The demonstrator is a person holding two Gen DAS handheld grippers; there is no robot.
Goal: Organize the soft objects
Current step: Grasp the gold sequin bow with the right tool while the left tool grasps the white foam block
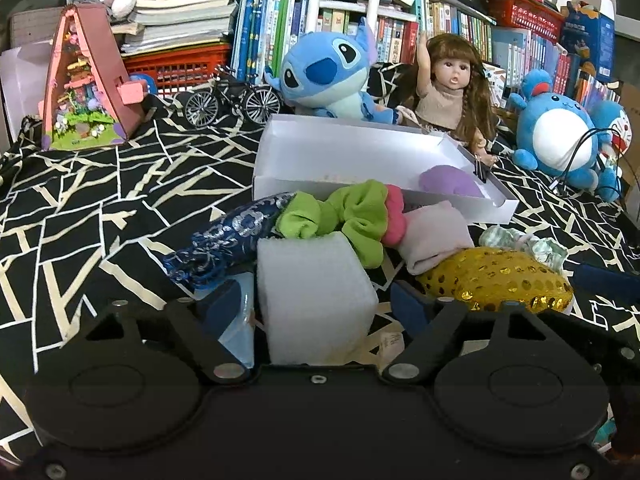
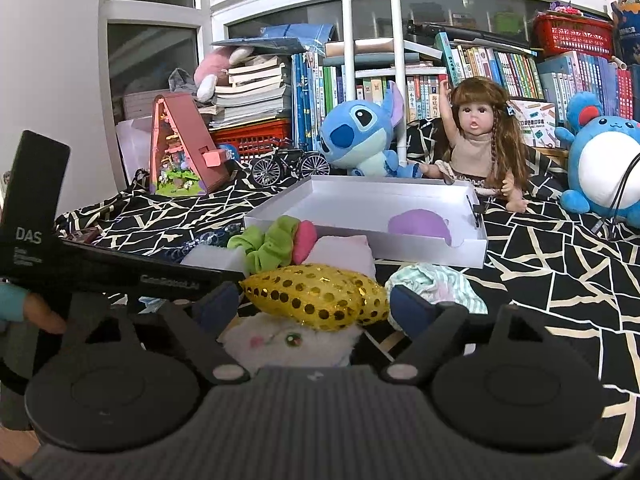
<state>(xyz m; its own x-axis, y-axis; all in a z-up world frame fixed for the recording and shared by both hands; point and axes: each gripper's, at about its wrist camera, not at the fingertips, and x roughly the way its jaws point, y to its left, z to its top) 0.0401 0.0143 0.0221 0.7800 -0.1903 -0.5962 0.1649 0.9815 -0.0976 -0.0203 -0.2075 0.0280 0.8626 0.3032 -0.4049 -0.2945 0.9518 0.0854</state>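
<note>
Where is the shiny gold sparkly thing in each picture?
Left wrist view: the gold sequin pouch lies low on the right, just past the right finger of the left tongs.
Right wrist view: it sits at lower centre, between the fingers of the right tongs.
Shared landmark: the white tray just behind it.

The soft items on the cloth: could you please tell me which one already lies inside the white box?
Only the purple soft piece, at the white box's right end; the others lie outside its front wall.
</note>
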